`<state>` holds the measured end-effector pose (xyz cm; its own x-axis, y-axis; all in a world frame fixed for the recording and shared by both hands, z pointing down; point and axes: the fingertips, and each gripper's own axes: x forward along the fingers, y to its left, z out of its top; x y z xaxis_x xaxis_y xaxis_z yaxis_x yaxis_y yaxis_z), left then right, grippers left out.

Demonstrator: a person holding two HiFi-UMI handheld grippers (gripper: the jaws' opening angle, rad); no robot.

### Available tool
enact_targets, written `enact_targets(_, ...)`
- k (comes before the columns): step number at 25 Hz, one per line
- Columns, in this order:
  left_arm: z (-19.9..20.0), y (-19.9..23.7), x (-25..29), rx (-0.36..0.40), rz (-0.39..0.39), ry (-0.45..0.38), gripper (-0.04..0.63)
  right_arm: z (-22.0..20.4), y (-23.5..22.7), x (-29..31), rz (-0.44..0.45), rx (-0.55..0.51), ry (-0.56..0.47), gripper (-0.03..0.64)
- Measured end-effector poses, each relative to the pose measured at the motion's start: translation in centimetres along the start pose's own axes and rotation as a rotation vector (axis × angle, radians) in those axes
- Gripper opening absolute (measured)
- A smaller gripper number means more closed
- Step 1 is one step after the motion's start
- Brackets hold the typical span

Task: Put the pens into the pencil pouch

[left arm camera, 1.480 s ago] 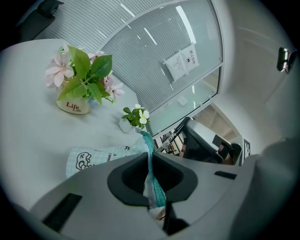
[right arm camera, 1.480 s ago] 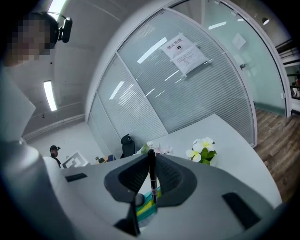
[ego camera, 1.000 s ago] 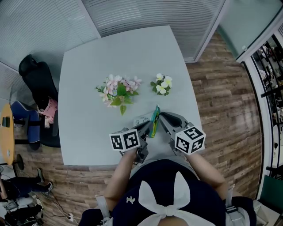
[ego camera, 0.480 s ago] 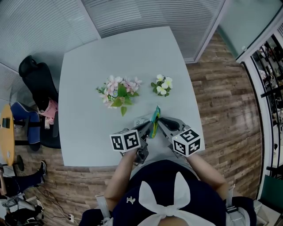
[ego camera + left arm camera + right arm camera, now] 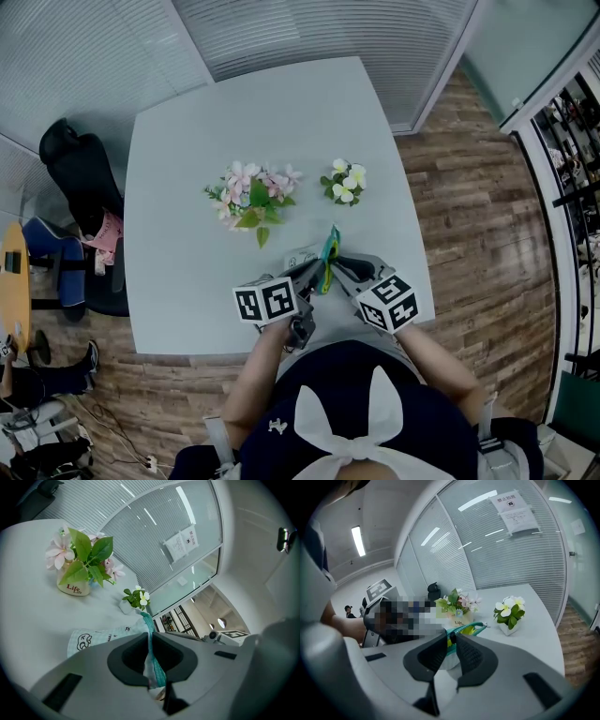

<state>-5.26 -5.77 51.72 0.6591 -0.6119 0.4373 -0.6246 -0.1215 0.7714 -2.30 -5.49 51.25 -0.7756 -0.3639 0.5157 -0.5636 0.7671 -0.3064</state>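
One pencil pouch [image 5: 326,251], pale with small dark doodles and a teal zipper, stood on edge near the front of the counter [image 5: 187,141], right before you and between your two tools. Its zipper edge faced up and its mouth was parted, with something yellow-green [image 5: 469,630] showing inside.

Your left tool [image 5: 312,270] had the near end of the pouch: its jaws were closed tight on the fabric and the teal zipper tape, which ran up between them in the left gripper view. The rest of the pouch stretched away from that tool toward the counter top.

Your right tool [image 5: 339,265] came in from the other side, its tips at the pouch's mouth. Its jaws stood a narrow way apart and had just been opening. A small dark end [image 5: 453,637] stood between them, with a sliver of gap beside it; whether it was a pen's end or the zipper pull could not be told.

Beyond the pouch, mid-counter, stood a cream mug of pink flowers [image 5: 251,202] and, to its right, a small pot of white flowers [image 5: 343,180], well apart from each other. A black office chair [image 5: 80,169] stood off the counter's left side, on the wood floor [image 5: 469,234].
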Motion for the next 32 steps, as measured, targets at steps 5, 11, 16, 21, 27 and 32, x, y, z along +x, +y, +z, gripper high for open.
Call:
enact_targets(5,-0.1,-0.1,0.0,0.002,0.002,0.001,0.044,-0.3,0.0,0.1,0.006,-0.008,0.019,0.081)
enact_targets(11,0.0,0.1,-0.1,-0.001,0.004,-0.002,0.044,-0.1,-0.2,-0.1,0.015,0.002,0.01,0.11)
enact_targets(16,0.1,0.3,-0.2,0.0,0.003,-0.006,0.044,0.1,-0.1,-0.5,0.017,0.015,-0.017,0.114)
enact_targets(21,-0.1,0.2,0.1,0.011,0.007,0.004,0.044,-0.1,-0.9,-1.3,-0.003,0.039,-0.035,0.112)
enact_targets(27,-0.8,0.1,1.1,0.028,0.007,0.037,0.044,-0.6,-2.3,-2.2,-0.047,0.078,-0.049,0.11)
enact_targets(32,-1.5,-0.1,2.7,0.052,0.007,0.08,0.044,-0.9,-3.6,-3.1,-0.087,0.116,-0.062,0.109)
